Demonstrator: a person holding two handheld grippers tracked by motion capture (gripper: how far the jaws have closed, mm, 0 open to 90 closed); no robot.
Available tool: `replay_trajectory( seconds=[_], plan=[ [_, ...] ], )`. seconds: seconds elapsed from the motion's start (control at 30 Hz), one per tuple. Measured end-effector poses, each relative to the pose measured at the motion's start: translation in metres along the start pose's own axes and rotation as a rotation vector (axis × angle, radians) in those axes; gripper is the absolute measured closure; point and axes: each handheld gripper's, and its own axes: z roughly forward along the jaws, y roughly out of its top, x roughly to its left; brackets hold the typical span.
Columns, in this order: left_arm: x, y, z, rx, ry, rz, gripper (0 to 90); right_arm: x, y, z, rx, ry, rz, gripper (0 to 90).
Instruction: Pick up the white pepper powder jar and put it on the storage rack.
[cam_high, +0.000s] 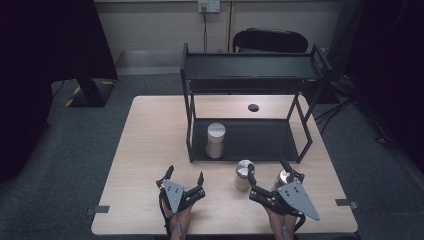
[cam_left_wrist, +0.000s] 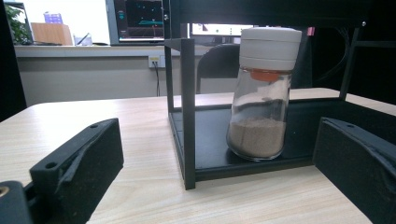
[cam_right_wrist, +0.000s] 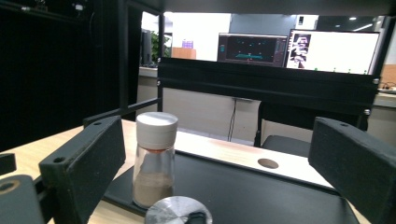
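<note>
A glass spice jar (cam_high: 215, 141) with a white lid and brown powder stands upright at the left of the black rack's lower shelf (cam_high: 260, 142). In the left gripper view this jar (cam_left_wrist: 261, 98) is straight ahead, just behind the rack's front post (cam_left_wrist: 187, 112). My left gripper (cam_high: 186, 179) is open on the table in front of the rack, holding nothing. My right gripper (cam_high: 268, 169) is open too, with a silver-lidded jar (cam_high: 243, 175) at its left finger and another jar (cam_high: 283, 177) partly hidden under its right finger. The silver lid (cam_right_wrist: 179, 212) sits low between the right jaws.
The black two-tier rack (cam_high: 250, 67) stands at the back middle of the wooden table (cam_high: 150, 150), with a cable hole (cam_high: 253, 107) behind it. A dark chair (cam_high: 270, 40) stands beyond the table. Bare tabletop lies to the left of the rack.
</note>
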Motion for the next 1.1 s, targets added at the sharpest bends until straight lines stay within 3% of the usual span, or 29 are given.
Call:
replay_trajectory(
  seconds=[0.7, 1.1],
  plan=[
    [0.0, 0.0, 0.0, -0.003, 0.002, 0.0, 1.2, 0.005, -0.005, 0.021, 0.044, 0.046, 0.014, 5.9],
    [-0.001, -0.001, 0.0, -0.005, 0.002, 0.0, 1.2, 0.01, -0.017, 0.03, 0.078, 0.042, 0.022, 8.5]
  ],
)
